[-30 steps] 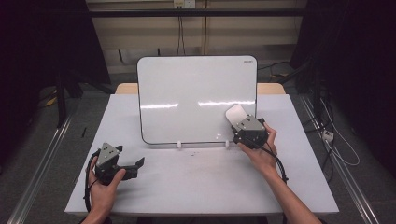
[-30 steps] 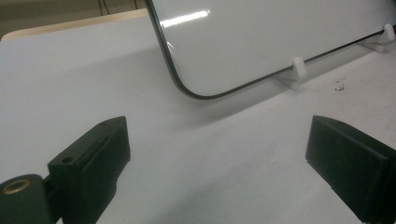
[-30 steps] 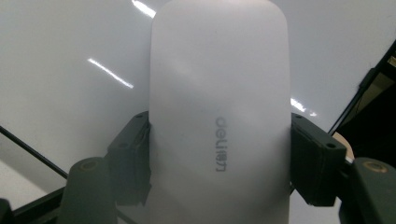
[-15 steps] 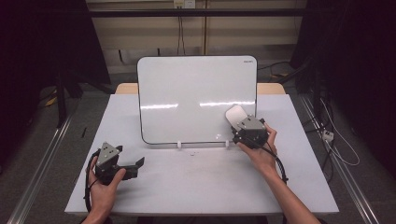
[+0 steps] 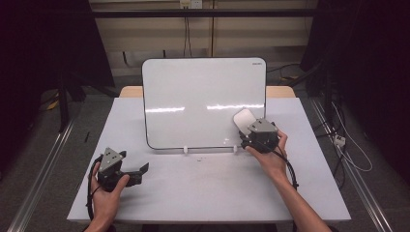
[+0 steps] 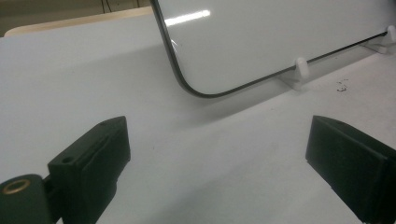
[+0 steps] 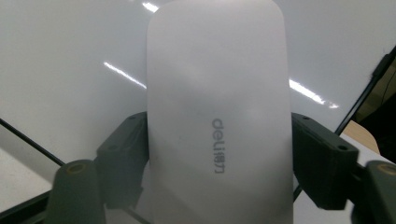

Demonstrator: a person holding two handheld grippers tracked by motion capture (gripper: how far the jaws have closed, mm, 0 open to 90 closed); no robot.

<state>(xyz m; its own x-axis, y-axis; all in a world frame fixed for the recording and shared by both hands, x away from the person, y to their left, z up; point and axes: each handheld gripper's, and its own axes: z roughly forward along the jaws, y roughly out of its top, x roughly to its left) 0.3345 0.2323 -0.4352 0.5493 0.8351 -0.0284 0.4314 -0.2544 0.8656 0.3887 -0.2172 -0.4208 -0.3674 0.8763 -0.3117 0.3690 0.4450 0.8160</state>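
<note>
High view: right gripper (image 5: 247,131) holds the eraser (image 5: 243,119) against the whiteboard's (image 5: 203,96) lower right; its jaws are hidden under the body. Left gripper (image 5: 141,169) rests near left on the table (image 5: 193,188).

Left gripper view: jaws wide apart, board's corner cut off.

Right gripper view: jaws have just been opening; they flank the eraser (image 7: 217,116), contact unclear.
</note>
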